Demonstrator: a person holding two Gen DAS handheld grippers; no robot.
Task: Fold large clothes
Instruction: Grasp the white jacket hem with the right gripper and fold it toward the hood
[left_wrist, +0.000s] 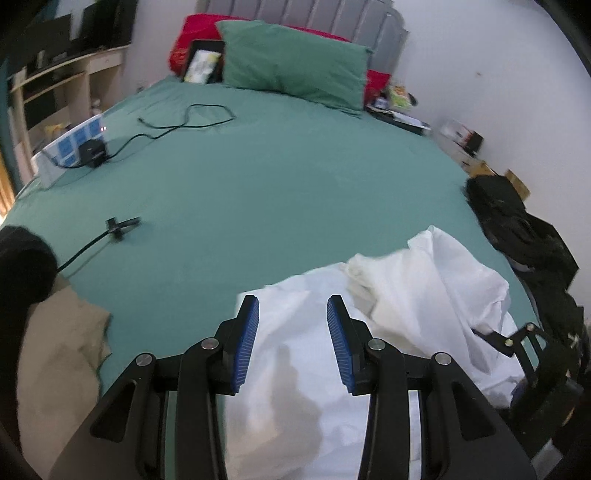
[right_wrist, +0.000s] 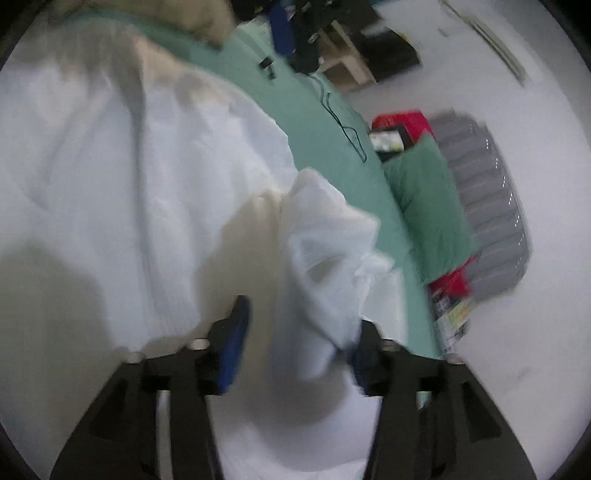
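Observation:
A large white garment (left_wrist: 424, 280) lies crumpled on the near right part of the green bed sheet (left_wrist: 258, 184). My left gripper (left_wrist: 292, 299) hovers over the garment's near left edge with its blue pads apart and nothing pinched between them. In the blurred right wrist view the same white garment (right_wrist: 129, 166) fills the left half. A raised fold of it stands between the jaws of my right gripper (right_wrist: 303, 314), draping over the right finger. Those jaws stand wide and the left pad is clear of the cloth.
A beige cloth (left_wrist: 62, 350) lies at the bed's near left and a dark pile of clothes (left_wrist: 524, 236) on its right edge. A black cable (left_wrist: 184, 122), a small clip (left_wrist: 122, 225), a blue-and-white box (left_wrist: 74, 144) and a green pillow (left_wrist: 295, 62) sit farther up.

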